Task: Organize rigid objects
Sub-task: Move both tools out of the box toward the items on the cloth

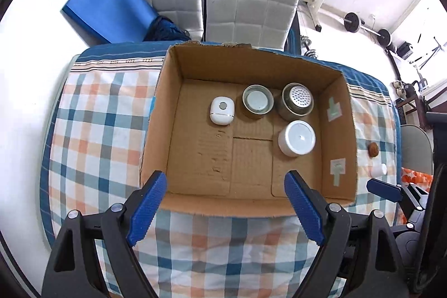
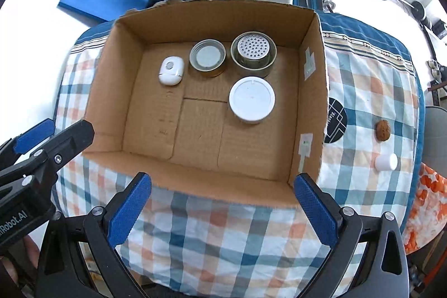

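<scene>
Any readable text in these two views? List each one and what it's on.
"Robot.AI", cut off at the frame's left edge, on the left gripper's black body.
Black round mat beside the cardboard box: white lettering, too small and distorted to read.
Pale stickers on the box's inner right wall: print too small to read.
Nothing else legible.

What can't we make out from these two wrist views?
- Black round mat: right wrist view, mostly hidden by the cardboard box wall; print unreadable.
- Small white cap: left wrist view, too small to identify.
- Right gripper: left wrist view, only one finger shows.
</scene>
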`<state>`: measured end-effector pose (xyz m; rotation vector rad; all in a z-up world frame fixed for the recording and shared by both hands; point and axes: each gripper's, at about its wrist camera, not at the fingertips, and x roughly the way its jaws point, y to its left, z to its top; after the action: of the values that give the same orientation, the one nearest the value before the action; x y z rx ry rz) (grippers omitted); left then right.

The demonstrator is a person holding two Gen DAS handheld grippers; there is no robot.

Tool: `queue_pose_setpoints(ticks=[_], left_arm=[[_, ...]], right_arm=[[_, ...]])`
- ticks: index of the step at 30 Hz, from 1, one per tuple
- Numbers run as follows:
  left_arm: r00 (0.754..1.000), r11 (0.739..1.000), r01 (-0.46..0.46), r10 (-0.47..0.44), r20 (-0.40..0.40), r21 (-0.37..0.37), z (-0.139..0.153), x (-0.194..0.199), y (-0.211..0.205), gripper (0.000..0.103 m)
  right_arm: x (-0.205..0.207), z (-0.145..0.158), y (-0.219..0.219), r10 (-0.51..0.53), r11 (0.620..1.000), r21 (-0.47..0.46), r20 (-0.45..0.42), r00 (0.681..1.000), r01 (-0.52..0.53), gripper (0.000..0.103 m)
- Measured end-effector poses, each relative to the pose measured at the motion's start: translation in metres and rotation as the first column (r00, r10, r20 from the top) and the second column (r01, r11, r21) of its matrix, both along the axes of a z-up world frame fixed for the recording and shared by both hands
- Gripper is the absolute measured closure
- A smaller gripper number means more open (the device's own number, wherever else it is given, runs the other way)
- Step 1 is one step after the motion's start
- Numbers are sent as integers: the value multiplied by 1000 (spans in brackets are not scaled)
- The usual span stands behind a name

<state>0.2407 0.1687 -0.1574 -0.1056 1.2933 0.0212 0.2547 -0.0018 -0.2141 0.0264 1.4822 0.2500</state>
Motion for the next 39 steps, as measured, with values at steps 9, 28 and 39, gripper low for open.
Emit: queue_pose_setpoints(ticks=[9,28,39], left_arm=[[999,1000,12,-11,43,-13,25,-12,-21,17],[951,951,307,-309,-33,-42,-12,52,-232,17],[766,754,625,-544,-342,201,-136,110,-332,17]], right_arm=[[-16,30,-24,-16,998,57,32,999,14,0],[12,-9,-265,-362,931,-65,-18,932,360,0],[28,-103,-337,-430,902,-122,-145,891,415,0]])
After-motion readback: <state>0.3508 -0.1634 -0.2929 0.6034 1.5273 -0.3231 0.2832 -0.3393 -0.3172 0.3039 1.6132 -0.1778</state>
